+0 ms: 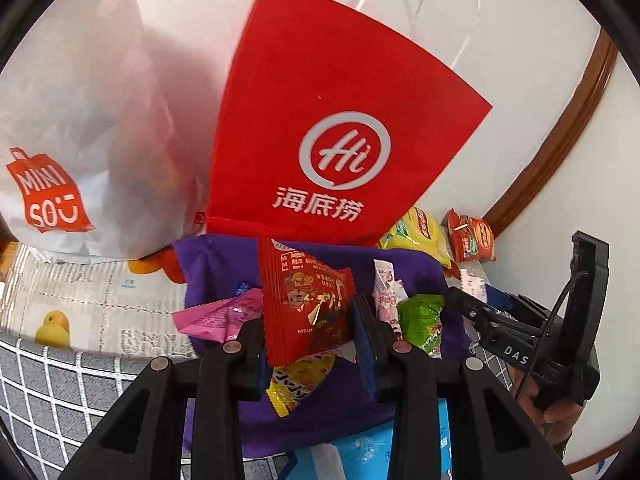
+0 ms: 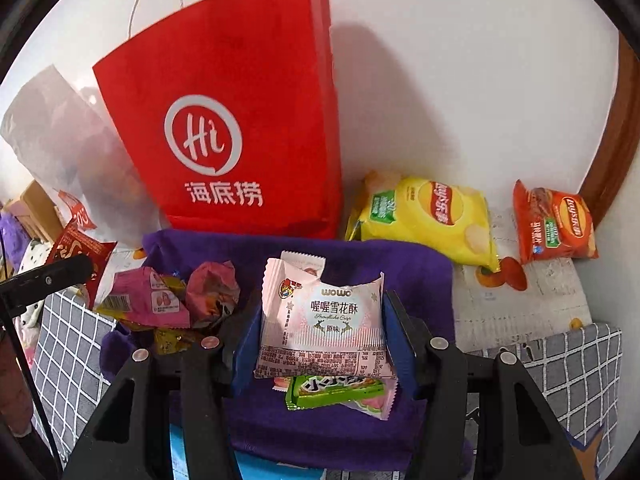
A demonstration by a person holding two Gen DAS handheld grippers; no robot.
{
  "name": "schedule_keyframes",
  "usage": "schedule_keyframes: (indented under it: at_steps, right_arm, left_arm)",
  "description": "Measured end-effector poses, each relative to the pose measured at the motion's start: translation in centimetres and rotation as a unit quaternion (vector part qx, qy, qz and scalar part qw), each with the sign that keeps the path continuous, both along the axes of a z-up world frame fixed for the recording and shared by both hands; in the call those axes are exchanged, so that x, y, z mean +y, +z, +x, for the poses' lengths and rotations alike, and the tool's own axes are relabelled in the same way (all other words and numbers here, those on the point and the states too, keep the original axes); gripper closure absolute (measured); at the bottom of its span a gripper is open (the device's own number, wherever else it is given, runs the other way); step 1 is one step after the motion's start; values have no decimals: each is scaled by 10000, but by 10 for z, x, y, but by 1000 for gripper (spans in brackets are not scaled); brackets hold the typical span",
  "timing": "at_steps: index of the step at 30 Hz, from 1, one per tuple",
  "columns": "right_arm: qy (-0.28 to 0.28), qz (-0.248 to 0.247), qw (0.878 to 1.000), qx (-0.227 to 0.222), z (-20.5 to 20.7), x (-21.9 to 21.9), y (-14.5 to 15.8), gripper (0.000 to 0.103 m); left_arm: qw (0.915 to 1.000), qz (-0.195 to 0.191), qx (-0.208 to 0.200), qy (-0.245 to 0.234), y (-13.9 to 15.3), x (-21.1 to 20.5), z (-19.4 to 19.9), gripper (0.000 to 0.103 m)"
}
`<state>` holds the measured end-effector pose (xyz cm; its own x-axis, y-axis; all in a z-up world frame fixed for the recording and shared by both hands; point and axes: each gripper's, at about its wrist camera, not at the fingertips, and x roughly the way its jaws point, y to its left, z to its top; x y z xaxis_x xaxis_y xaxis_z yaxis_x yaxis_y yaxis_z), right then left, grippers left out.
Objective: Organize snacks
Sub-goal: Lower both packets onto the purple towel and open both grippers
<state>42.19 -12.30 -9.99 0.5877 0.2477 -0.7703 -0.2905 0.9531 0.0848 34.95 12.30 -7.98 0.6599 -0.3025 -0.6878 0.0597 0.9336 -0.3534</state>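
Note:
My left gripper (image 1: 310, 332) is shut on a red snack packet (image 1: 308, 308), held upright over a purple fabric bin (image 1: 224, 264). My right gripper (image 2: 320, 320) is shut on a pale pink snowflake-crisp packet (image 2: 324, 320) above the same purple bin (image 2: 400, 256). In the bin lie a green packet (image 2: 336, 392), pink packets (image 2: 152, 300), a crumpled wrapper (image 2: 212, 292) and a yellow packet (image 1: 296, 384). The red packet (image 2: 80, 256) also shows at the left of the right wrist view, beside a black finger (image 2: 52, 278) of the left gripper.
A red paper bag (image 2: 240, 120) stands against the white wall behind the bin, with a white shopping bag (image 1: 80, 140) to its left. A yellow chips bag (image 2: 428, 220) and an orange chips bag (image 2: 556, 224) lie at the right. A grey checked cloth (image 2: 568, 360) covers the surface.

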Motion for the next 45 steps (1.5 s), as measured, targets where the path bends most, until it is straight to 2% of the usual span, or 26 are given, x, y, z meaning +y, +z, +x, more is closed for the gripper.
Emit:
schedule_keyframes:
  at_steps: [7,13,25,42,45]
  right_arm:
    - [359,25,9993,25,-7,17,-3,46]
    - [558,-30,9983,168,-9,28,-12,46]
    - [937,-442,9932,526,-13,54,-38,46]
    - [978,-691,9902,717,-9,60,-57,46]
    - [927,-740,9907,670,-7,55,-55,46]
  left_arm:
    - [9999,22,100,-138,-7,-10,4,71]
    - [9997,94,188,-77,-11,-8,6,71]
    - [9994,167,257,129,-10,6,5,71]
    - [9989,145,428,-124,-16,3,9,71]
    - [9985,-2,467,-278,-16,3,9,71]
